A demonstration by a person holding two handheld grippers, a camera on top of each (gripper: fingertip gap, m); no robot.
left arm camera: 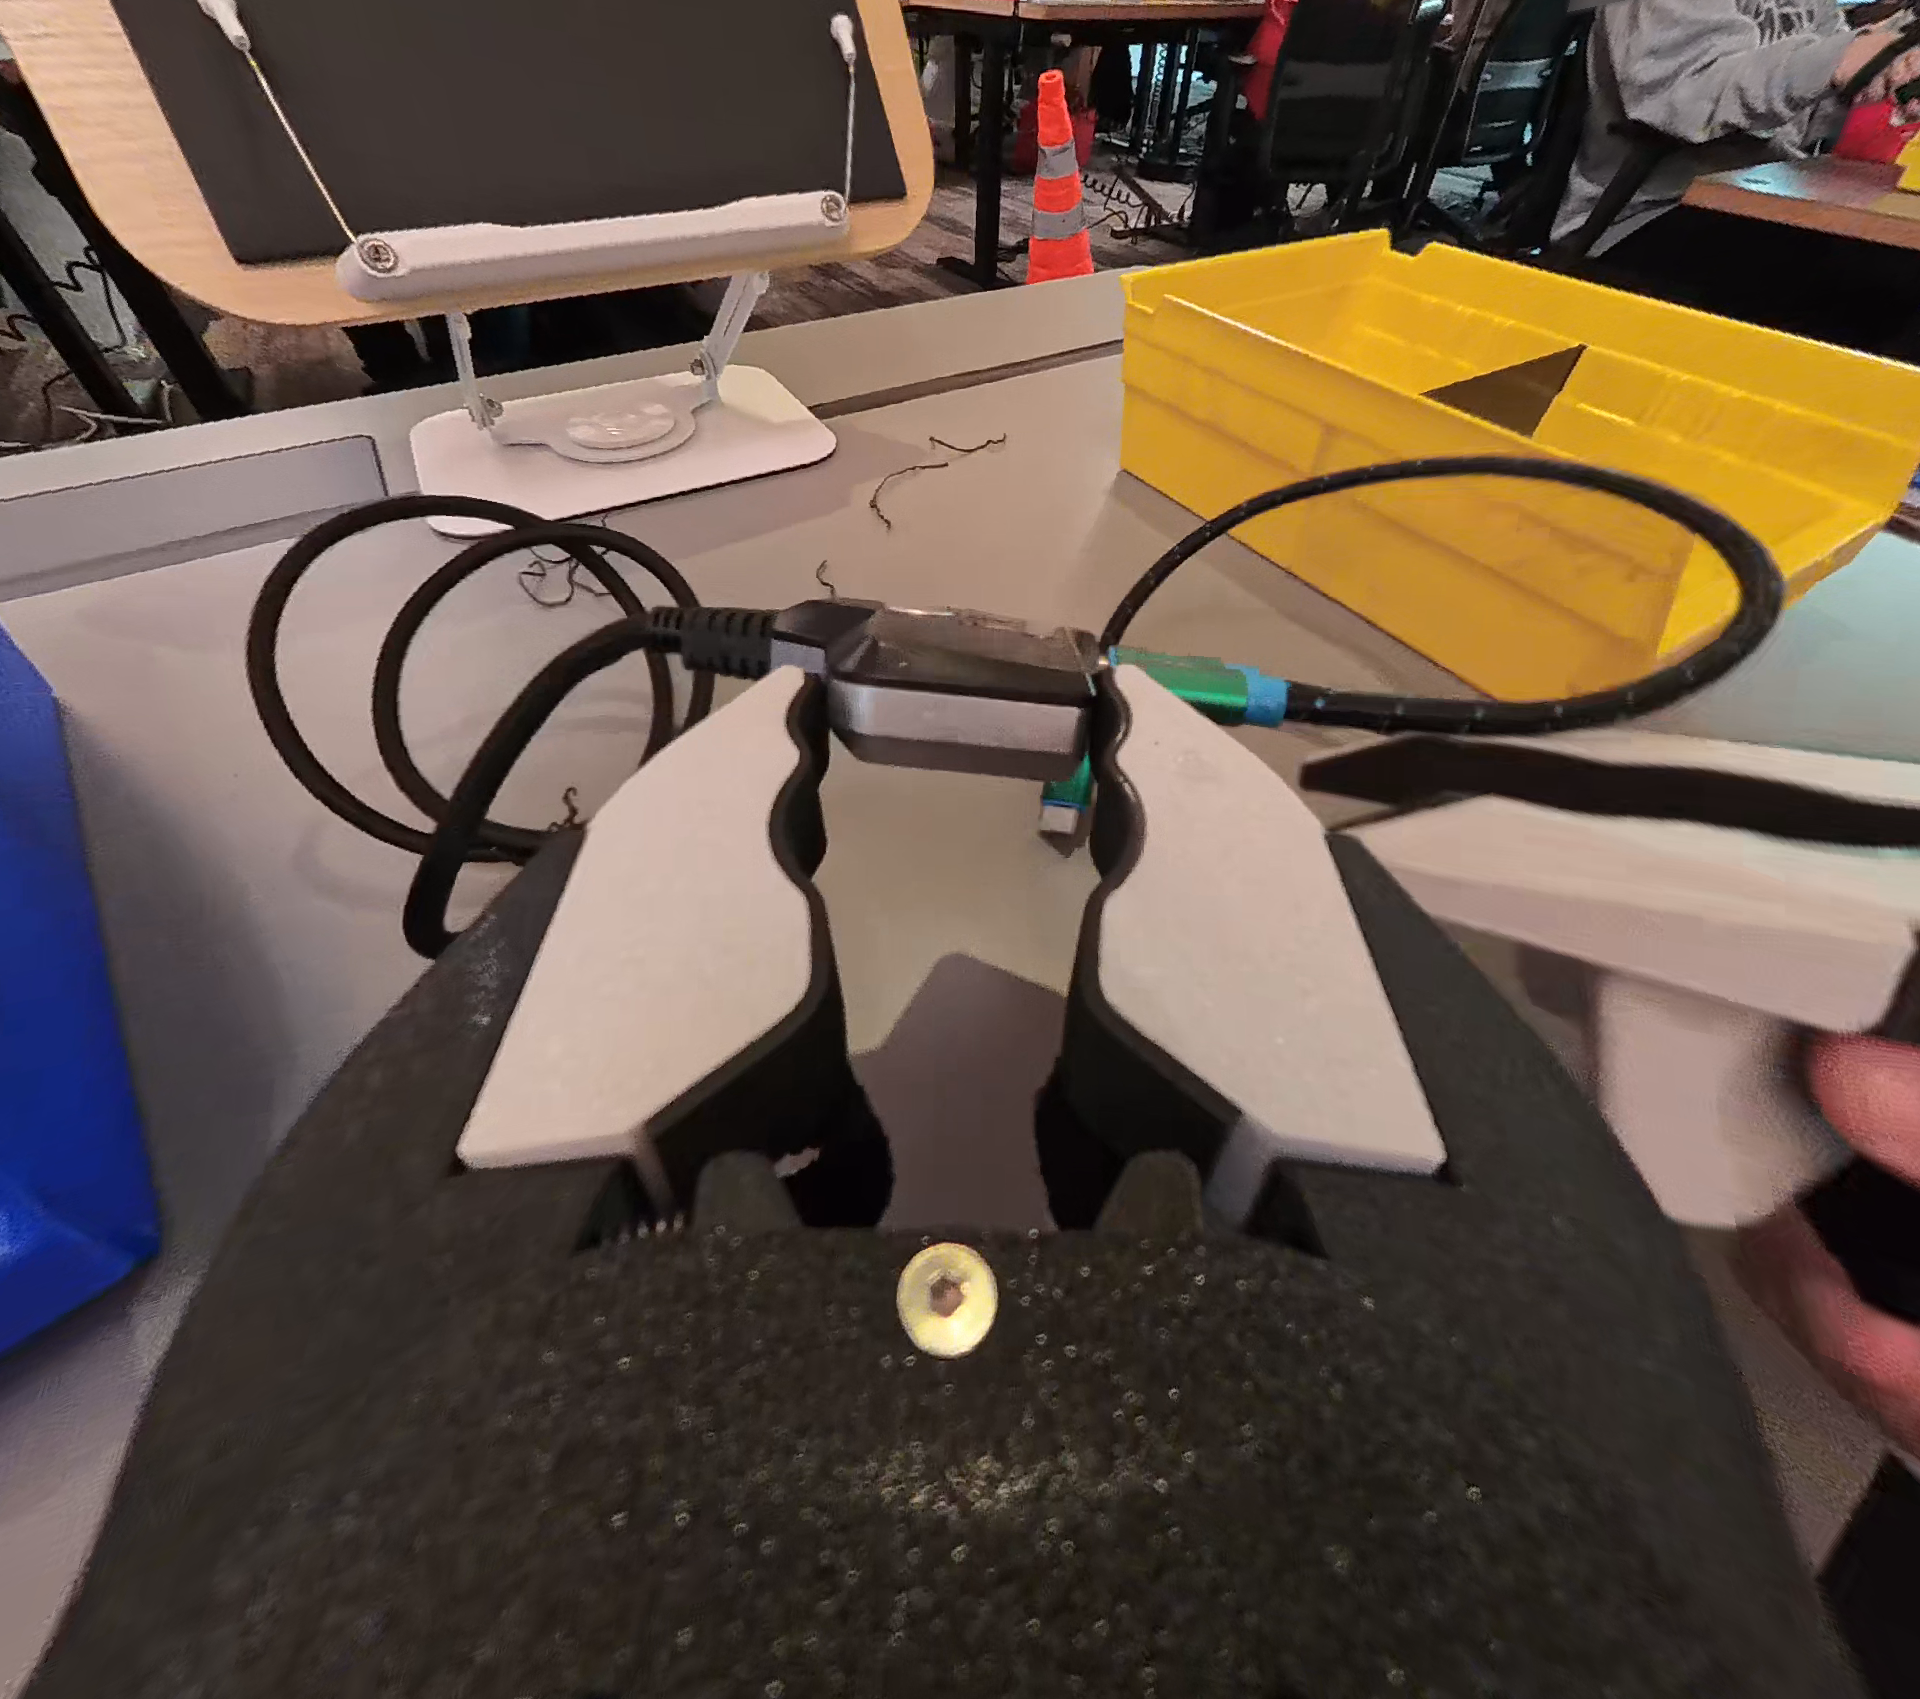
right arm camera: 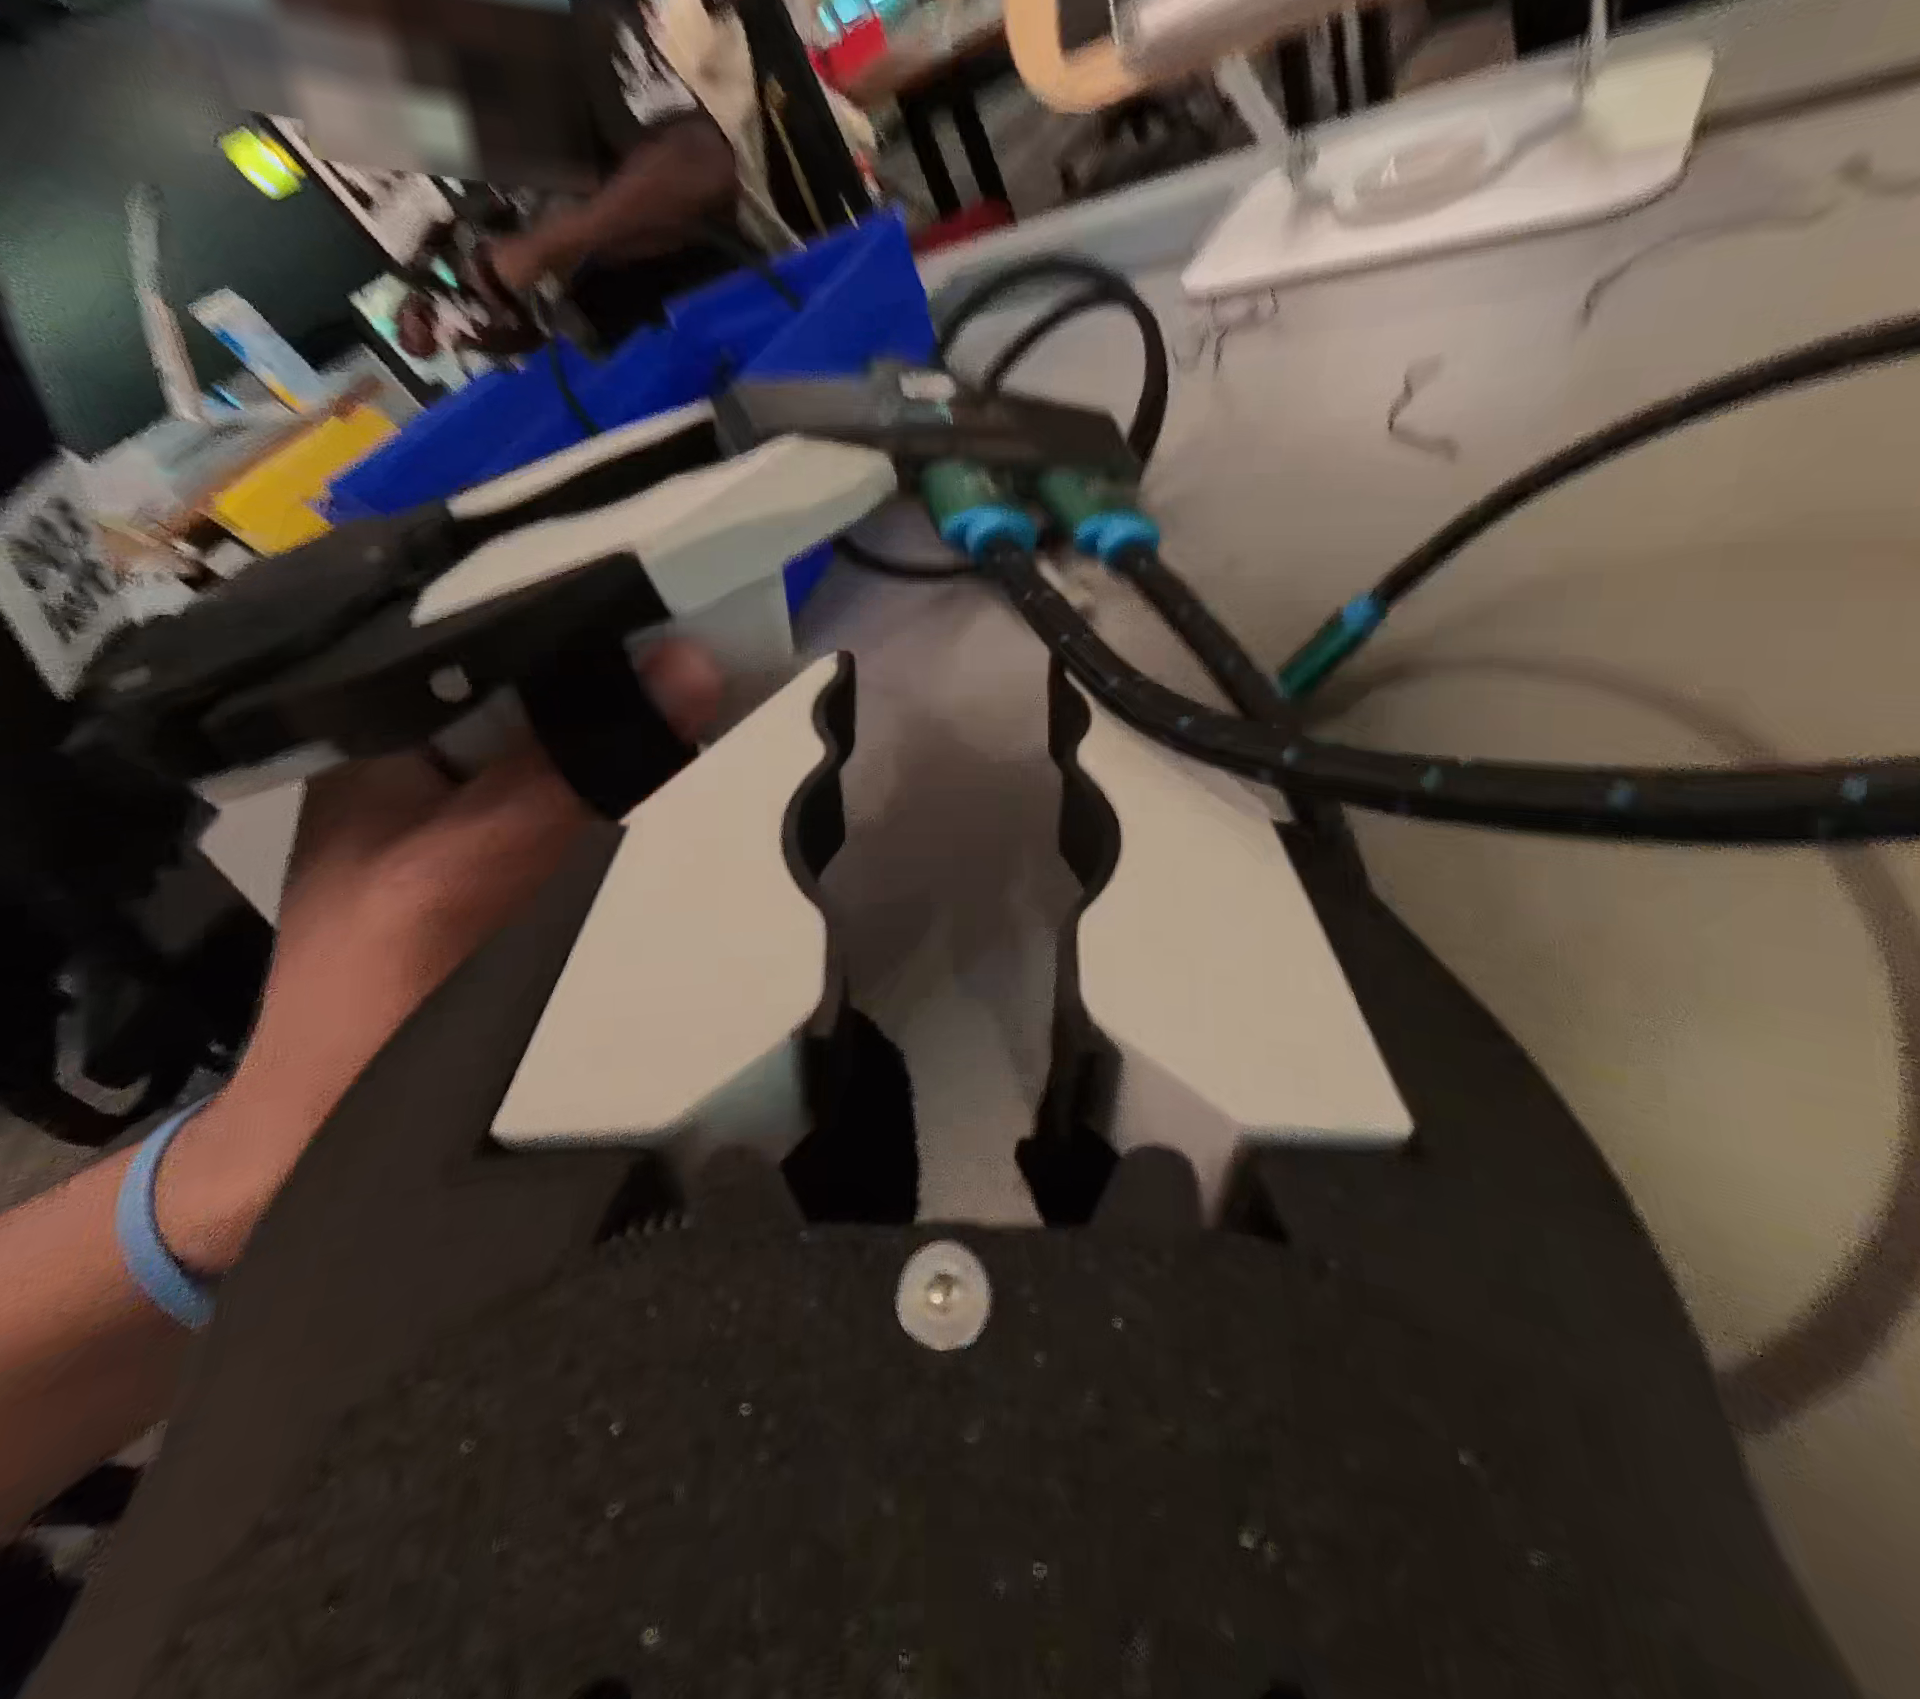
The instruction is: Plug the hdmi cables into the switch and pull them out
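Observation:
My left gripper (left arm camera: 954,704) is shut on the grey HDMI switch (left arm camera: 961,730), with a fingertip on each side, and holds it just above the table. A black cable's plug (left arm camera: 717,641) sits in the switch's left end. In the right wrist view the switch (right arm camera: 997,423) has two green plugs with blue collars (right arm camera: 961,496) (right arm camera: 1086,496) in its near side. A third green plug (right arm camera: 1320,662) lies loose on the table. My right gripper (right arm camera: 951,693) is open and empty, short of the braided cables (right arm camera: 1164,610). It also shows in the left wrist view (left arm camera: 1340,802).
A yellow bin (left arm camera: 1455,454) stands at the back right and a blue bin (right arm camera: 727,382) at the left. A book stand (left arm camera: 468,39) on a white base stands behind the coiled black cable (left arm camera: 436,662). Small bits of wire lie on the grey table (left arm camera: 987,506).

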